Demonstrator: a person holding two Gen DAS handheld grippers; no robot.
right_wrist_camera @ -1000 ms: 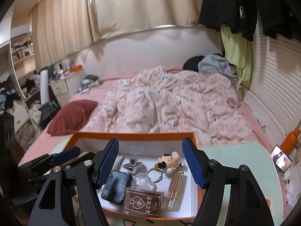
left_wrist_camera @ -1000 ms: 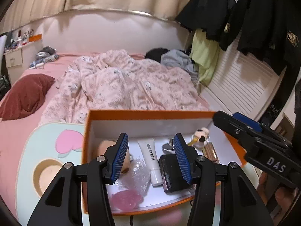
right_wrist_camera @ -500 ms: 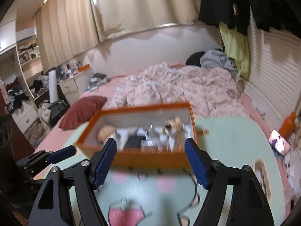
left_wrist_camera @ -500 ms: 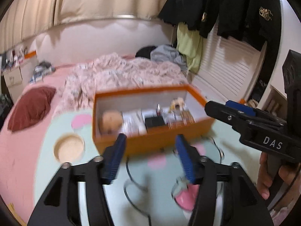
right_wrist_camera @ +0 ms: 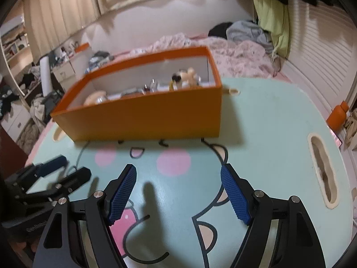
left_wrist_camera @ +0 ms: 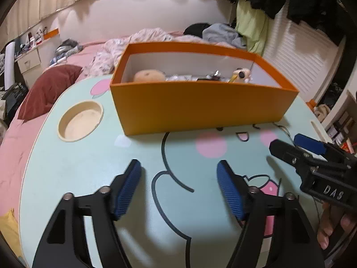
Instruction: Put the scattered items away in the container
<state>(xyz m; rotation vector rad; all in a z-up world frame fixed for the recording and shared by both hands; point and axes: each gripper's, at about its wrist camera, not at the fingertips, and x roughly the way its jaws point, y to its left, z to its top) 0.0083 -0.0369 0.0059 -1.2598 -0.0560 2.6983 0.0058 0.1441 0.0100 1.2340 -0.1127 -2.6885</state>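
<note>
Orange box (left_wrist_camera: 200, 109): stands on the pale green bench (left_wrist_camera: 89, 167), at its far side, open at the top.
Items in box: a round beige toy (left_wrist_camera: 148, 76), a small figure (right_wrist_camera: 184, 78) and some blurred small things lie inside.
Left gripper (left_wrist_camera: 179, 184): jaws have just been opening, now spread wide, nothing between them, above the bare bench near the box.
Right gripper (right_wrist_camera: 178, 192): jaws spread wide, empty, beside the left one.
</note>
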